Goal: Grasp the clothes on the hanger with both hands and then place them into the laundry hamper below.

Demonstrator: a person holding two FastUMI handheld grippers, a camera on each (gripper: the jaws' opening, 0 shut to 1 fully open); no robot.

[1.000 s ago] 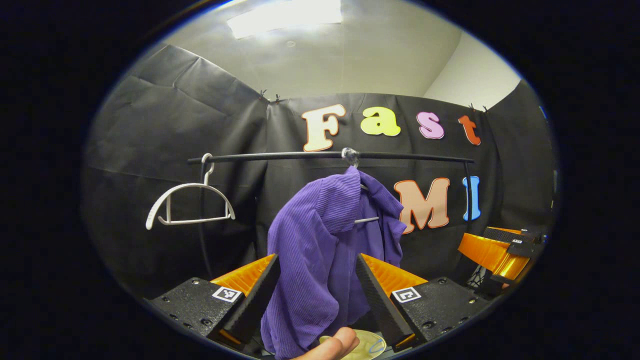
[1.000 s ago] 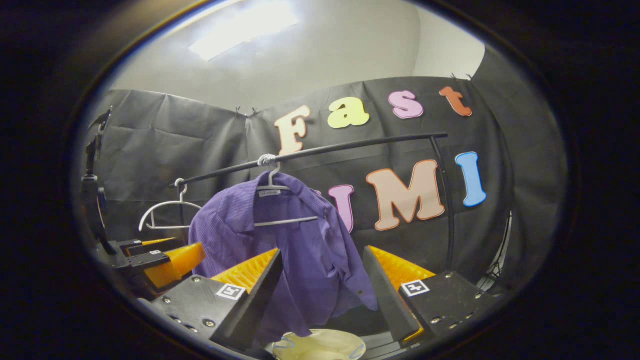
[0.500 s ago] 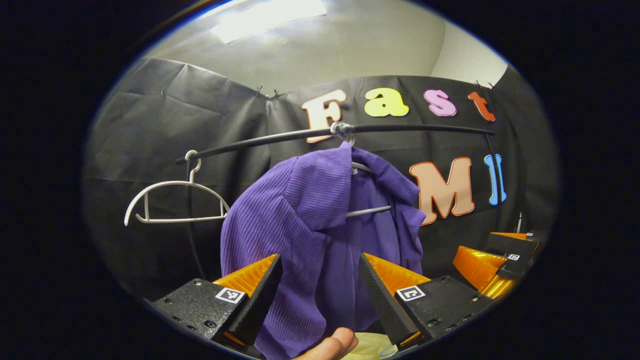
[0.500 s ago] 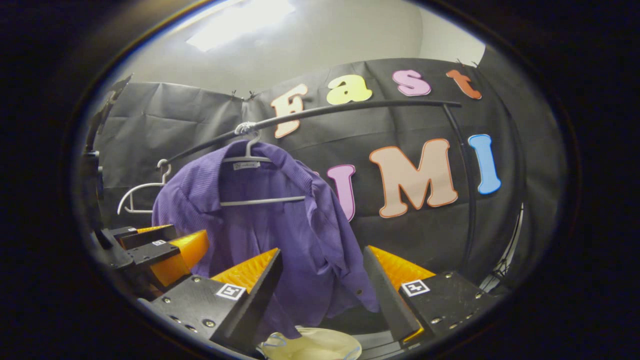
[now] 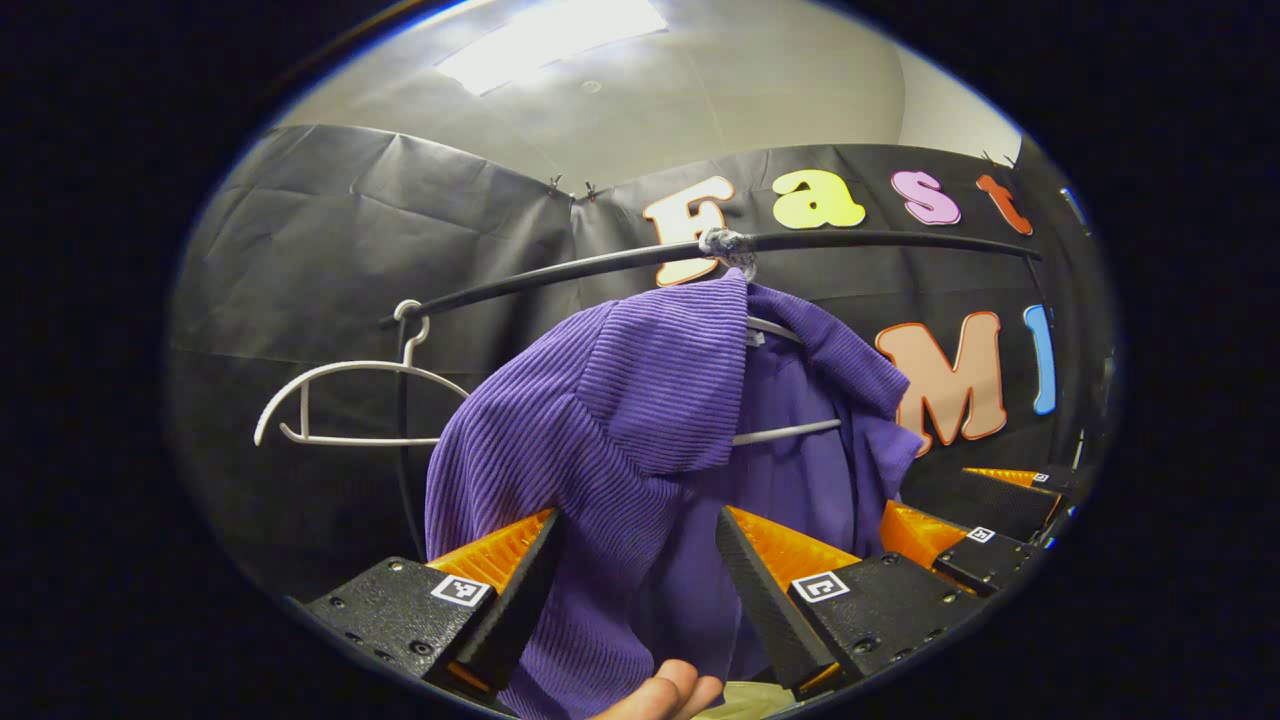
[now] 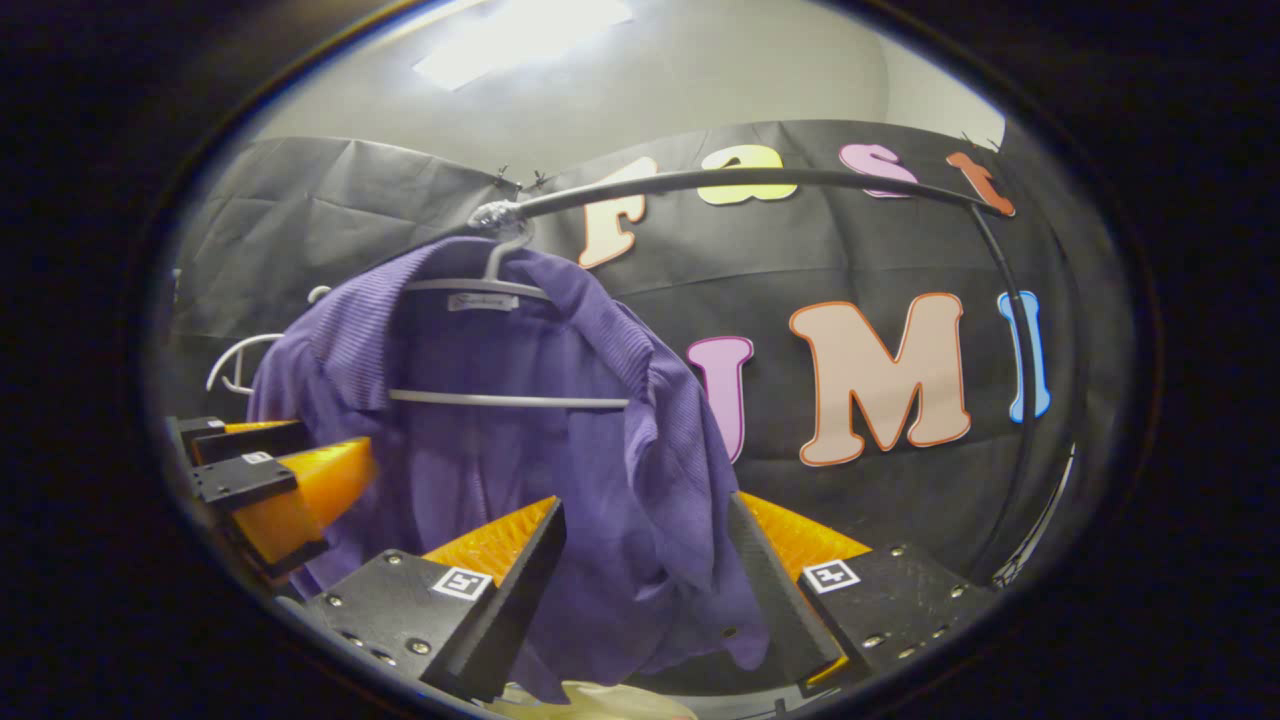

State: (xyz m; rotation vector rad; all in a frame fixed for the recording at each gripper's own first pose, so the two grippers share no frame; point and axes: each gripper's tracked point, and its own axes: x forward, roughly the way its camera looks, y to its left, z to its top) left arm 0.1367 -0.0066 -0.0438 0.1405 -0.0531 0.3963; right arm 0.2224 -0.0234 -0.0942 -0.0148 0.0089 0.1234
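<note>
Both views close, facing shirt (image 5: 640,450)

Shirt (image 5: 640,430) between my fingers: purple, fine ribbed stripe texture, small dark buttons along edge. Its hanger (image 6: 500,400): pale grey. Spare hanger (image 5: 340,400) off to side: white. Rail (image 5: 560,275): black. Hamper (image 6: 600,700) below: pale yellow.
</note>
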